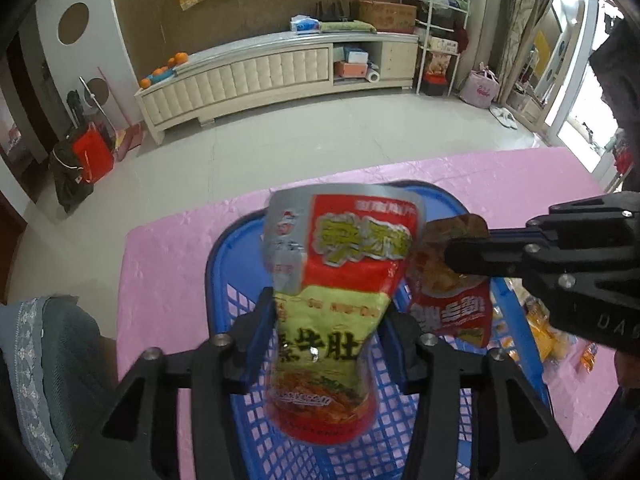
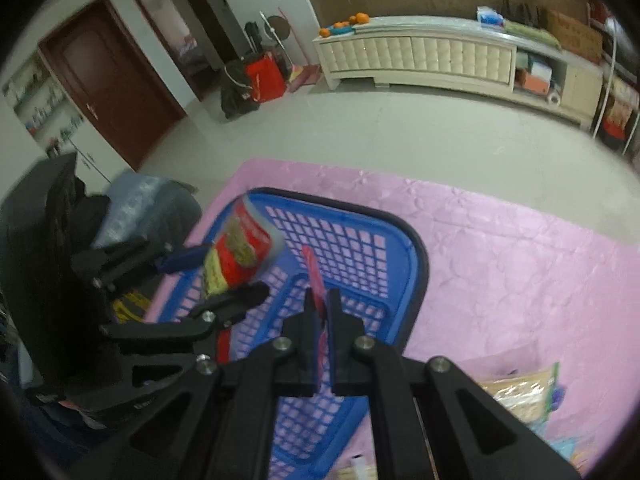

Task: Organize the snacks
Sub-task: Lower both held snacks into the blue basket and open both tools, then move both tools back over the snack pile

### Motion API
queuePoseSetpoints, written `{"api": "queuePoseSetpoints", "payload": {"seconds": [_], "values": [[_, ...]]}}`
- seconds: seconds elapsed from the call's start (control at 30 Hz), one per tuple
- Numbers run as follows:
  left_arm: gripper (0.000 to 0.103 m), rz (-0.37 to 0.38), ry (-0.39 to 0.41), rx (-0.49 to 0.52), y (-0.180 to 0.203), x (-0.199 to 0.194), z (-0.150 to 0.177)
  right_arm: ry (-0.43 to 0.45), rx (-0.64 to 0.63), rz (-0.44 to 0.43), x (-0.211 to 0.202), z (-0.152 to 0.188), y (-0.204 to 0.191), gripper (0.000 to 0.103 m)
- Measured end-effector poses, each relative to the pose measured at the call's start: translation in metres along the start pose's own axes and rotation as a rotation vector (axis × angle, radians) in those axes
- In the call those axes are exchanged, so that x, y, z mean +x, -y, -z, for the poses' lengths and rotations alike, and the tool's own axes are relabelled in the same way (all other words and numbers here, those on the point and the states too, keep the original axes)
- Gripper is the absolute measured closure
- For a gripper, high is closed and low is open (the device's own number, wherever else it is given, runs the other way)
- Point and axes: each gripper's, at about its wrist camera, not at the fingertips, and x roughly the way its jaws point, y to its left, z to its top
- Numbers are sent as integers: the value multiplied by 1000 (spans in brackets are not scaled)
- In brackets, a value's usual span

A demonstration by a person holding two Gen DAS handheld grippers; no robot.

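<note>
A red, yellow and silver snack pouch (image 1: 340, 280) hangs above the blue mesh basket (image 1: 218, 264), blurred, between the fingers of my left gripper (image 1: 330, 320). Its pads stand at the pouch's side edges without pinching it, so the gripper is open. From the right comes my right gripper (image 1: 452, 256), shut on the top of a smaller red snack packet (image 1: 452, 304) that dangles over the basket's right side. In the right wrist view that packet (image 2: 314, 272) shows edge-on between the shut right gripper (image 2: 322, 300), over the basket (image 2: 418, 264). The left gripper (image 2: 236, 272) and pouch (image 2: 240, 244) are at its left.
The basket sits on a pink tablecloth (image 1: 160, 280). Several loose snack packets (image 1: 548, 332) lie on the cloth right of the basket, also seen as packets (image 2: 516, 396) at the lower right. A grey padded chair (image 1: 48, 360) stands at the table's left edge.
</note>
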Motion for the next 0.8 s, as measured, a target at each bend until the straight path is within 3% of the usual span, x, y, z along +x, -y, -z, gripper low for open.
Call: {"api": "queuePoseSetpoints", "payload": {"seconds": [0.07,0.1,0.13,0.2,0.43,0.8], "values": [[40,-11,22,12,2,-4,0,28,-29,63,-6,0,-3,87],[35,-12,33,13,3,-7,1,36,-31,67,-9,0,-2,72],[28,-11,43,12,3,-10,1,46,-19,59,-15,1,1,49],[24,-16,60,8,3,-15,2,68,0,63,-22,5,6,21],[24,-31,87,-17,9,-37,6,101,60,113,-53,19,22,19],[22,-33,166,40,56,-106,20,114,97,147,-107,54,21,19]]}}
